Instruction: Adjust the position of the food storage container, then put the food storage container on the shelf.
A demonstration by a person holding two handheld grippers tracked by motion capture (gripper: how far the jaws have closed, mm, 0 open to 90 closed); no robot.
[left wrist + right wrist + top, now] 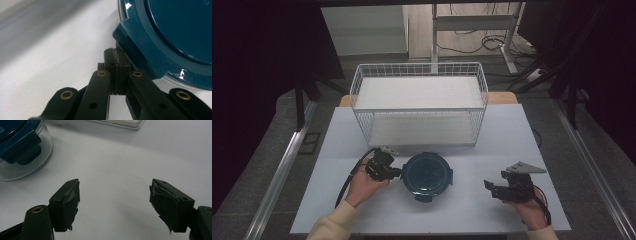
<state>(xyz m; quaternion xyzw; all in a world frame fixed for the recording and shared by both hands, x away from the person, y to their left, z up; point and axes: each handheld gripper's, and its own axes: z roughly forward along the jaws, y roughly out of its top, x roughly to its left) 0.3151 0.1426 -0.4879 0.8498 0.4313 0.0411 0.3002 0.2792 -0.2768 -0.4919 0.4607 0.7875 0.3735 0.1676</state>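
A round clear container with a dark teal clip-on lid (428,174) stands in the middle of the white table. My left gripper (396,173) lies at its left side, shut with nothing between the pads. In the left gripper view the joined tips (117,53) sit right at the lower edge of one lid clip (135,50); I cannot tell whether they touch it. My right gripper (488,188) rests on the table to the container's right, well apart from it. Its jaws (115,187) stand open over bare table, with the container (22,152) at the upper left.
A white wire basket (422,127) with a flat white floor stands behind the container, at the far side of the table (362,210). The pads (71,200) of the right gripper look torn. Dark floor and desk legs lie beyond the table.
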